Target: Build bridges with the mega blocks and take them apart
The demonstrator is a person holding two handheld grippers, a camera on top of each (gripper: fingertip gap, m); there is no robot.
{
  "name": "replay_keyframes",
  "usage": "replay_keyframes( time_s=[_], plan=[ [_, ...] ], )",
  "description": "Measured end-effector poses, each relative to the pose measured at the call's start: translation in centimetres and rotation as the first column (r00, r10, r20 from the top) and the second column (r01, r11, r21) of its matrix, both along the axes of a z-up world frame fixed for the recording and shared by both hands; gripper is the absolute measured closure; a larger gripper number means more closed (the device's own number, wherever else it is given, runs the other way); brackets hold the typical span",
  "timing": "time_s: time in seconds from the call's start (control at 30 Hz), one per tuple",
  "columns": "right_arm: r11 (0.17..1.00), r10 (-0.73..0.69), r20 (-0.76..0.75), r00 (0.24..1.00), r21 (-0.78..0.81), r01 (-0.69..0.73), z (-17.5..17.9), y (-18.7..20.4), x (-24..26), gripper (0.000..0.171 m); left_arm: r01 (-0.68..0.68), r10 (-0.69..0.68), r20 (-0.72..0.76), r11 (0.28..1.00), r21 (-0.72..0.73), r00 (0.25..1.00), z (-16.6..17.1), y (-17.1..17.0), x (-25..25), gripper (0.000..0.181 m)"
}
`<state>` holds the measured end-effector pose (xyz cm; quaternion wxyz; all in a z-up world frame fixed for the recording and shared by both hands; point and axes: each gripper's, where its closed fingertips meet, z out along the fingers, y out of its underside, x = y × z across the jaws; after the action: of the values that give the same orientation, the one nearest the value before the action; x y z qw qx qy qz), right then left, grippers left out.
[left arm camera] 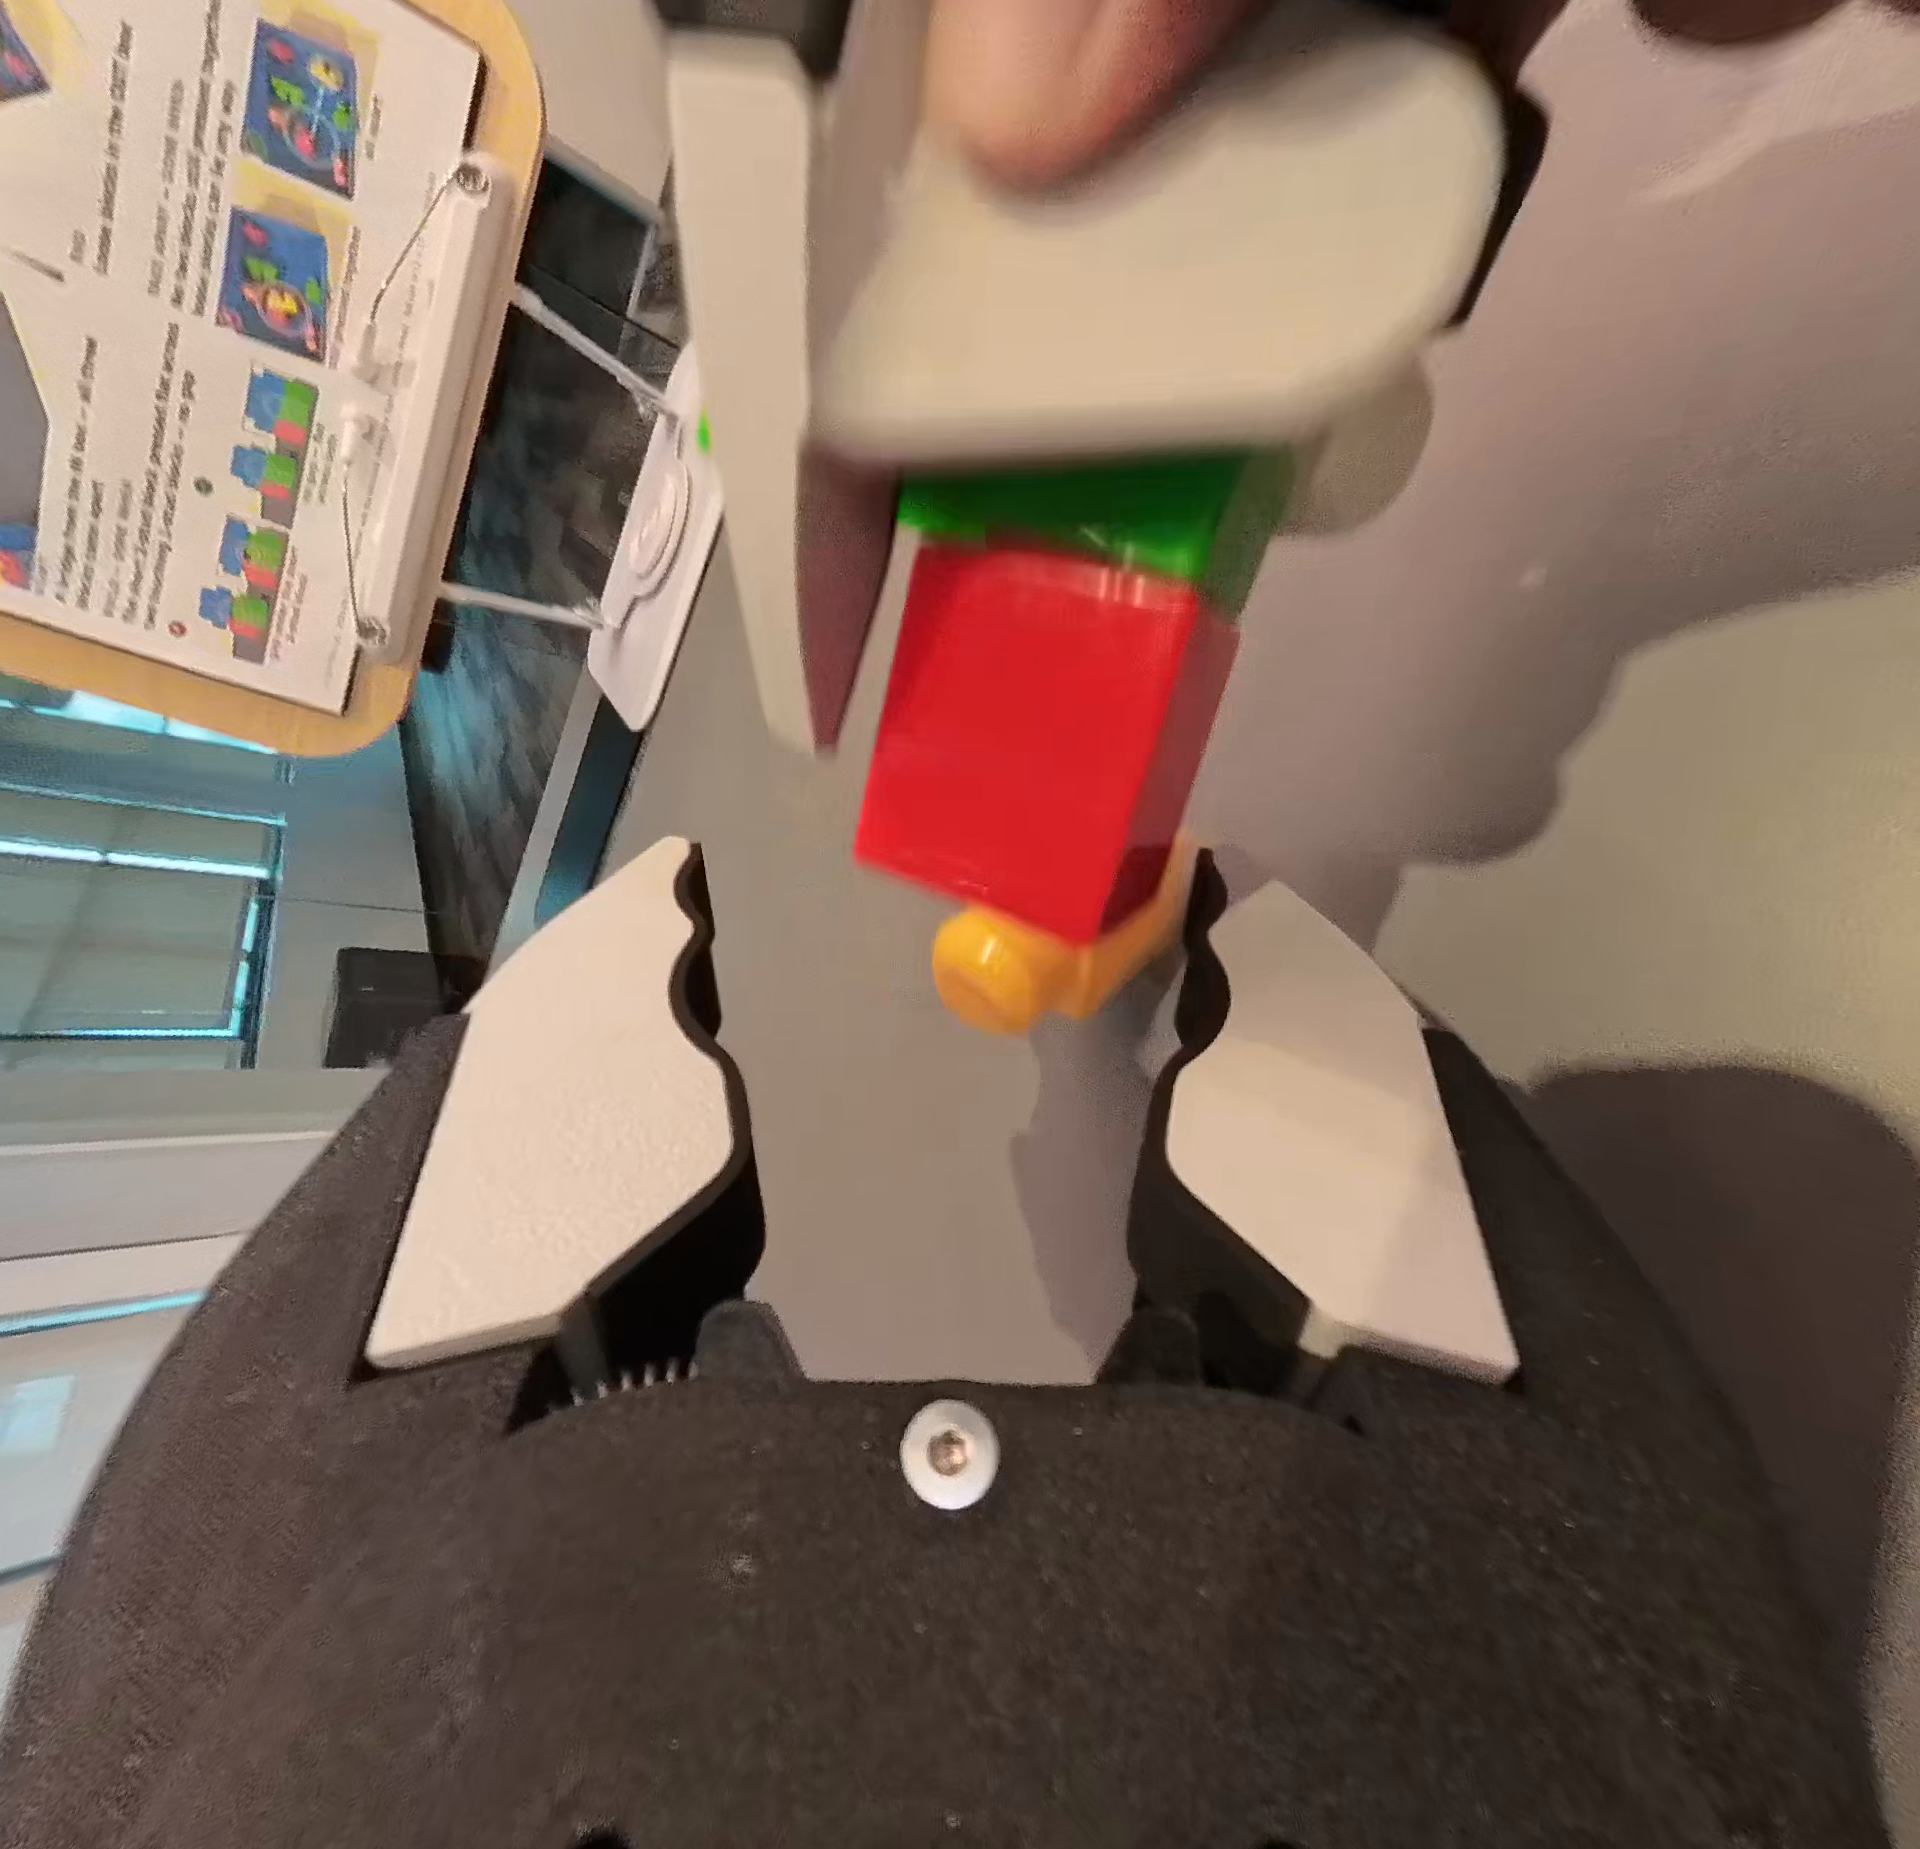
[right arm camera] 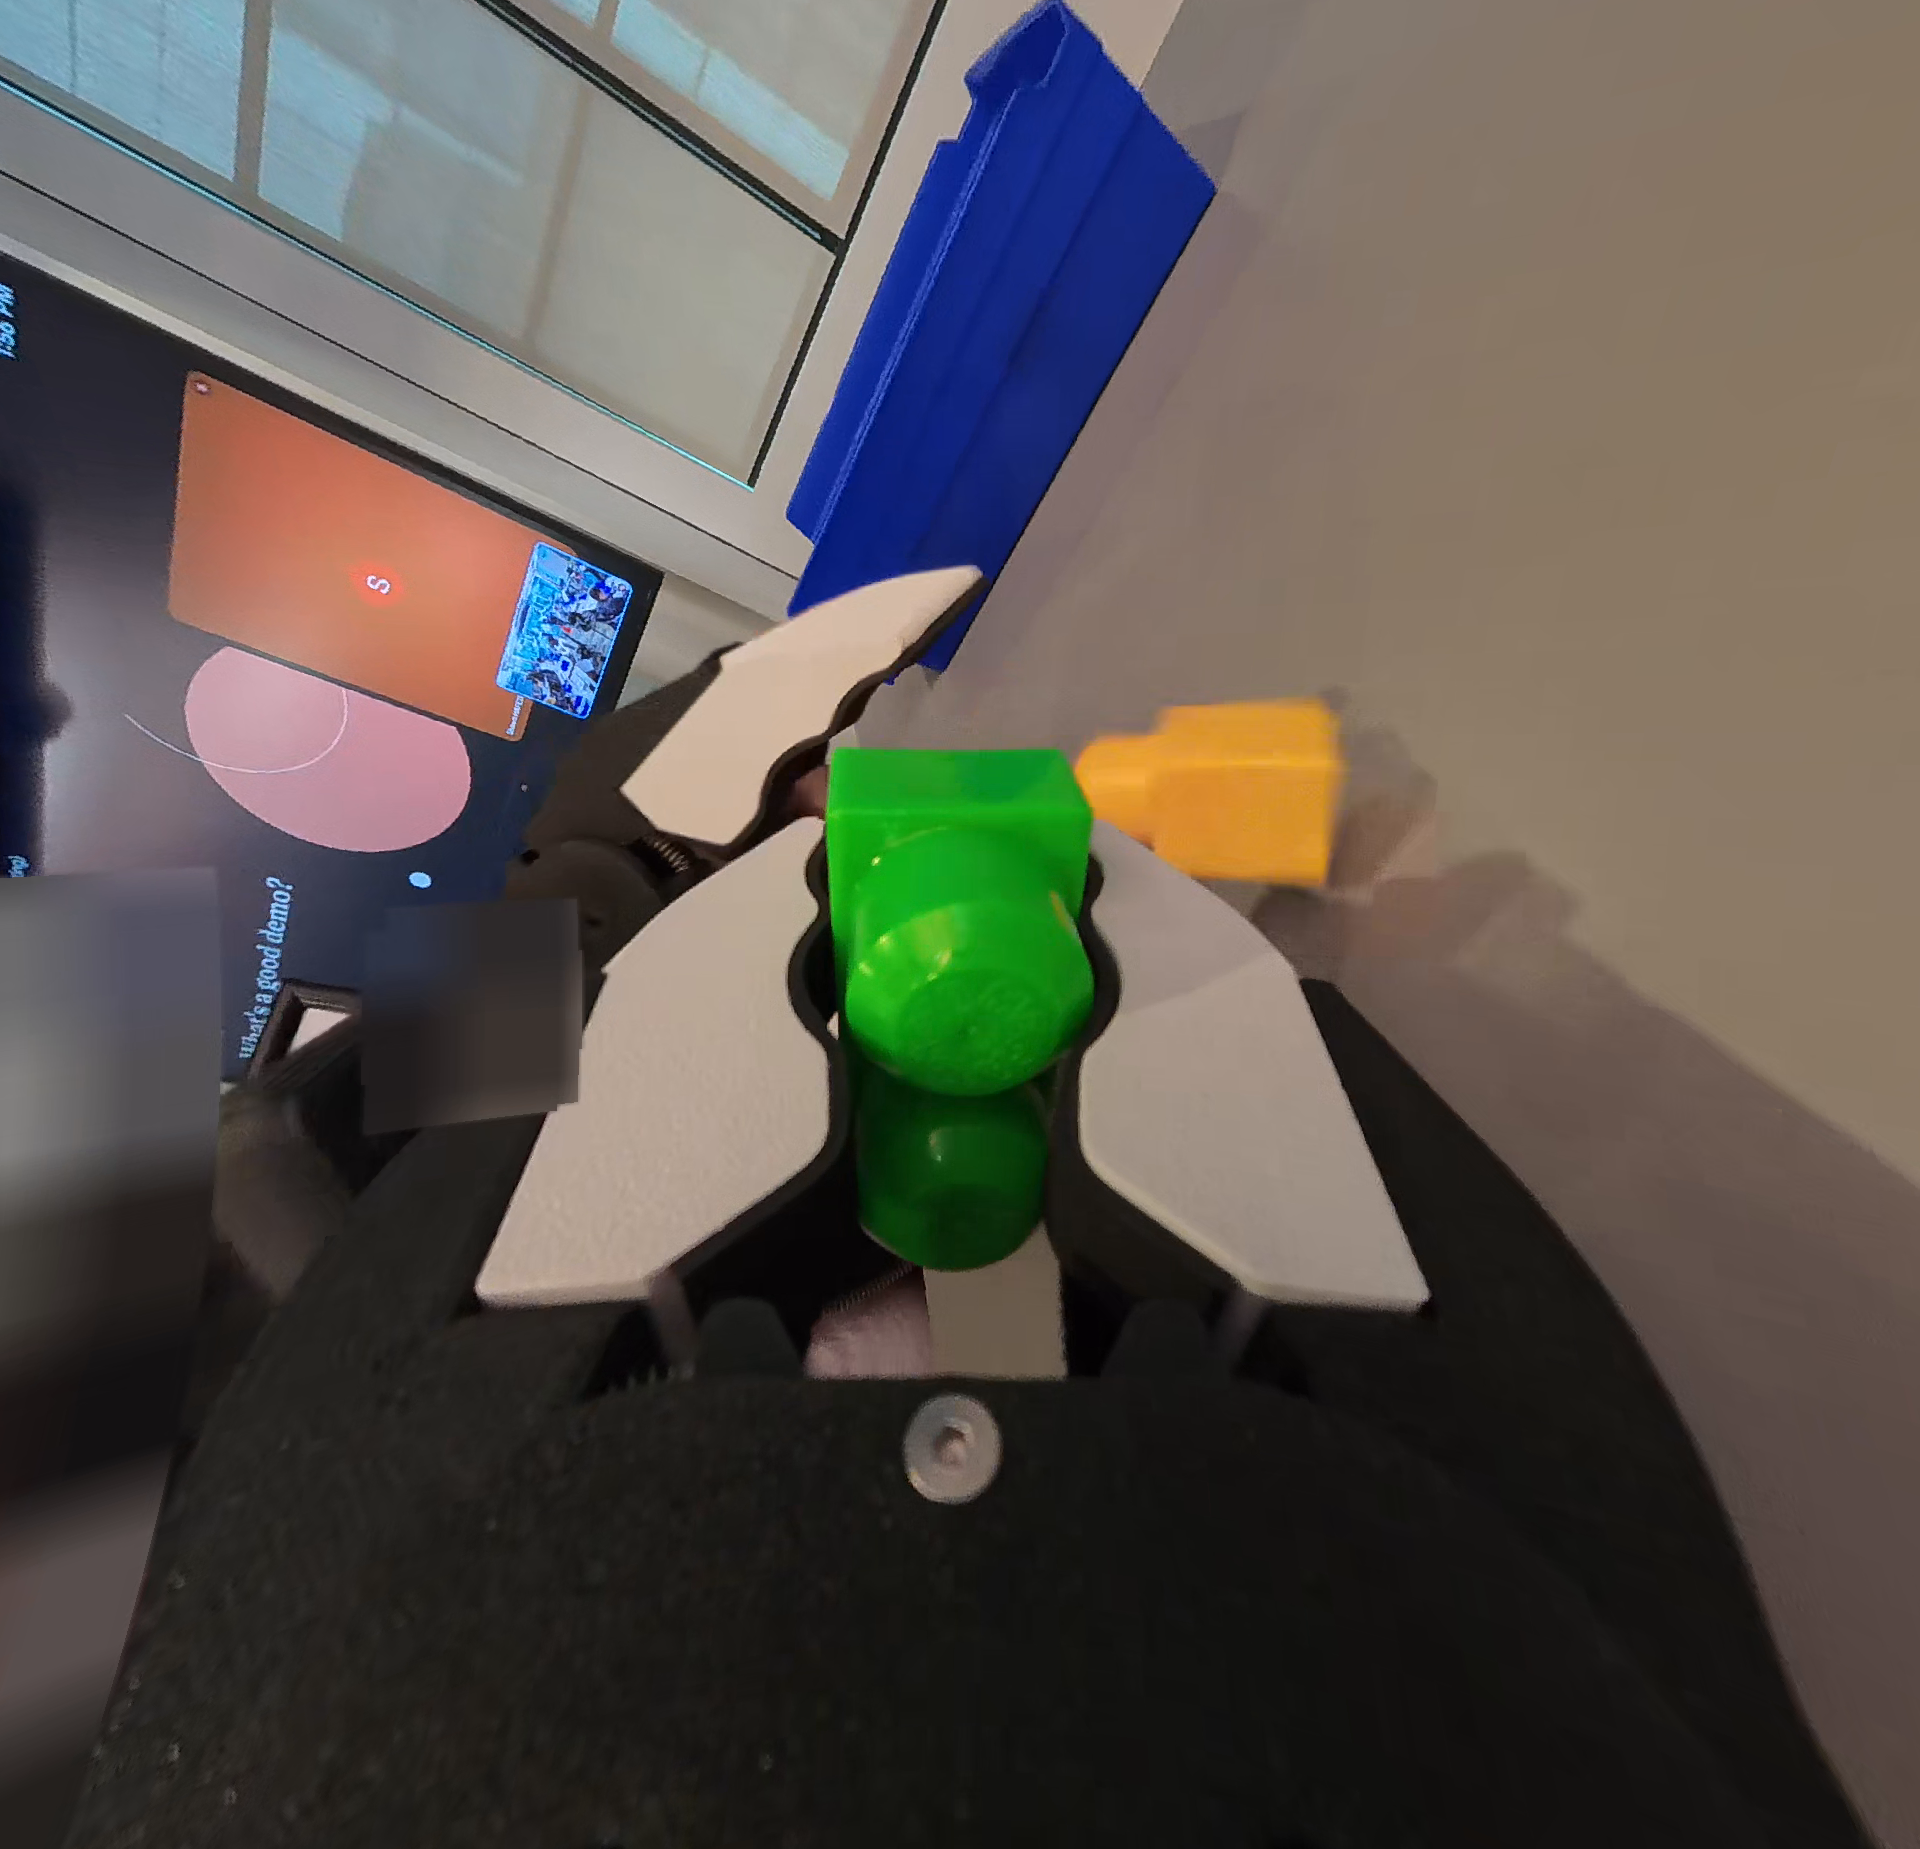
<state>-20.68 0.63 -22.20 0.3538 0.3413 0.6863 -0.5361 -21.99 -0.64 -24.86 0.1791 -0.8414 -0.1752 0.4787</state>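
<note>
The right gripper [right arm camera: 961, 978] has its fingers clenched on a green block [right arm camera: 961, 926], with a red block [left arm camera: 1029, 739] and a yellow block [left arm camera: 1039, 968] stuck beneath it, all raised off the grey tabletop [left arm camera: 1662, 656]; the left gripper [left arm camera: 945, 978] fingers are spread, empty, flanking the yellow block; a blue bin [right arm camera: 997, 345] stands behind.

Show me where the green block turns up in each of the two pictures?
Left wrist view: the green block sits above centre, clamped in the far hand-held gripper, with a red block attached below it.
Right wrist view: it fills the centre, its studs facing the camera, between this hand-held gripper's fingers.
Shared landmark: the yellow block.
</note>
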Motion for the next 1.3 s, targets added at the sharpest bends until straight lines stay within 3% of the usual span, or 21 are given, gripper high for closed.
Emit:
replay_keyframes(
  time_s=[0.13, 0.27, 0.37, 0.43, 0.5, 0.57, 0.63, 0.7, 0.83, 0.9, 1.17, 1.3],
  plan=[
    [0.999, -0.032, -0.025, 0.999, 0.029, 0.033, 0.1, 1.5, -1.3, 0.13, -0.04, 0.028, 0.053, 0.969, 0.243, 0.998, -0.7, -2.3, 1.1, 0.098],
    [0.997, -0.035, -0.033, 0.999, 0.072, 0.037, -0.7, 2.7, -1.9, 0.13, -0.113, 0.024, 0.166, 0.827, 0.551, 0.986, -0.8, -6.0, 2.6, 0.1],
    [0.993, -0.038, -0.025, 0.999, 0.115, 0.041, -1.9, 3.7, -2.5, 0.13, -0.208, 0.013, 0.303, 0.755, 0.622, 0.953, -2.1, -9.1, 3.9, 0.1],
    [0.982, -0.026, -0.05, 0.998, 0.186, 0.035, -3.3, 4.3, -2.8, 0.13, -0.268, -0.007, 0.398, 0.729, 0.63, 0.917, -3.3, -10.1, 4.8, 0.094],
    [0.963, 0.009, -0.084, 0.996, 0.27, 0.014, -4.6, 4.9, -3.0, 0.13, -0.242, -0.074, 0.429, 0.733, 0.636, 0.9, -3.7, -9.6, 5.7, 0.095],
    [0.944, 0.047, -0.107, 0.993, 0.33, -0.009, -5.5, 5.3, -2.9, 0.129, -0.072, -0.169, 0.335, 0.795, 0.602, 0.927, -3.0, -8.7, 6.1, 0.101],
    [0.944, 0.069, -0.085, 0.994, 0.327, -0.037, -5.4, 5.3, -2.6, 0.129, 0.162, -0.291, 0.226, 0.874, 0.458, 0.93, -2.2, -7.9, 6.2, 0.107],
    [0.944, 0.079, -0.08, 0.994, 0.325, -0.049, -5.2, 5.4, -2.3, 0.129, 0.32, -0.404, 0.203, 0.882, 0.346, 0.892, -1.8, -6.8, 5.9, 0.116],
    [0.952, 0.079, -0.078, 0.994, 0.302, -0.052, -4.4, 5.8, -2.0, 0.129, 0.366, -0.469, 0.372, 0.875, 0.316, 0.801, -2.9, -5.5, 4.4, 0.111],
    [0.958, 0.072, -0.063, 0.995, 0.282, -0.052, -4.1, 6.1, -1.6, 0.129, 0.392, -0.497, 0.368, 0.86, 0.325, 0.785, -3.6, -5.3, 3.8, 0.109],
    [0.965, 0.09, -0.002, 0.996, 0.248, -0.087, -4.2, 7.1, -0.5, 0.129, 0.445, -0.568, 0.465, 0.822, 0.355, 0.679, -6.1, -4.2, 4.2, 0.127],
    [0.975, 0.118, -0.003, 0.993, 0.188, -0.115, -3.4, 6.8, 0.1, 0.13, 0.453, -0.58, 0.448, 0.814, 0.365, 0.68, -6.4, -3.6, 3.9, 0.132]
  ],
)
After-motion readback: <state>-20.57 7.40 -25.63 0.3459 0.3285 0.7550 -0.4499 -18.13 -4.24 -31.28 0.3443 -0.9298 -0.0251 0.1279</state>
